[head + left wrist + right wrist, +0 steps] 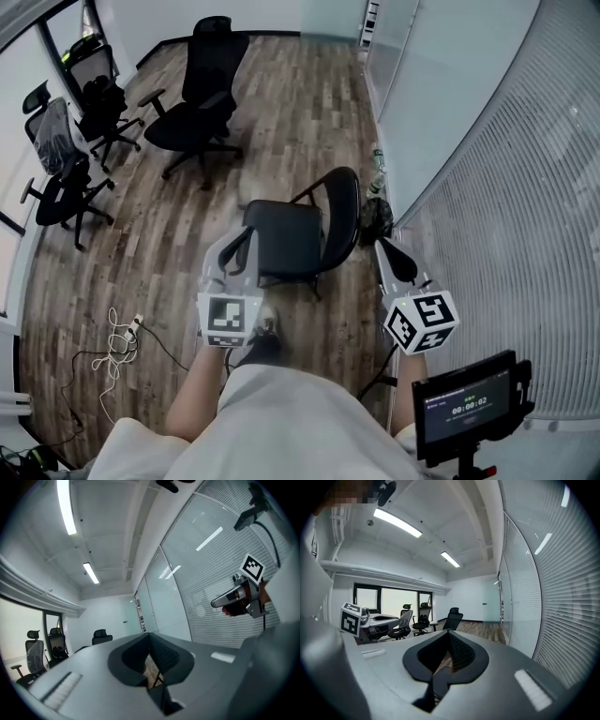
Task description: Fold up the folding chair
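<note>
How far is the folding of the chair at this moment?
Done: nothing, since the folding chair stands open with its seat flat. In hand: nothing, as the left gripper and the right gripper are shut and empty, close to the chair. Left: the whole fold.

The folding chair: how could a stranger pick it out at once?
Find the glass wall with blinds on the right. The folding chair stands beside it, just before the person. Unlike the office chairs farther off, it has no wheeled base.

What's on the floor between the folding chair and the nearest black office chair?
Nothing: in the head view, only bare wood floor separates the folding chair from the office chair.
</note>
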Demonstrator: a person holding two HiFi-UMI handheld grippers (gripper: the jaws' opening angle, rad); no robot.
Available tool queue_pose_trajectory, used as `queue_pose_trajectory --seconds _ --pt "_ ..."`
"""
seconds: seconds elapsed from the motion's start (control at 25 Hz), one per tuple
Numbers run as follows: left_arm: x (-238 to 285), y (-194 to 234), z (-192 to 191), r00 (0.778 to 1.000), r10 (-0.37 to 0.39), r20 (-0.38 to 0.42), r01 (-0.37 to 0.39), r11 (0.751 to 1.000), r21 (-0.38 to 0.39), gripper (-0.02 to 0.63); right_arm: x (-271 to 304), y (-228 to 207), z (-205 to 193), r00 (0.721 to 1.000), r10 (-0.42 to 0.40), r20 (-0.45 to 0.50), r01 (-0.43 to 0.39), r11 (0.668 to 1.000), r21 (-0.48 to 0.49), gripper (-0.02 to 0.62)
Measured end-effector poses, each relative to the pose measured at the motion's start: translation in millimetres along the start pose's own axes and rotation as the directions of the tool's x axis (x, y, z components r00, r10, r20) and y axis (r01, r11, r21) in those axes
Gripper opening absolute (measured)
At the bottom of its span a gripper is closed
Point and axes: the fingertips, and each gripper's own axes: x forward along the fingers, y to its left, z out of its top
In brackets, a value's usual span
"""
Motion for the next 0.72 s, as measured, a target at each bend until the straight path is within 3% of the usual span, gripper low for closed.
queue_pose_trajectory --seconds 0.72 --pt "117 72 -37 0.996 -0.074 -0.047 0.073 0.997 -0.018 0.000 116 -53 11 0.992 -0.086 -0.090 0.093 0.993 0.076 0.003"
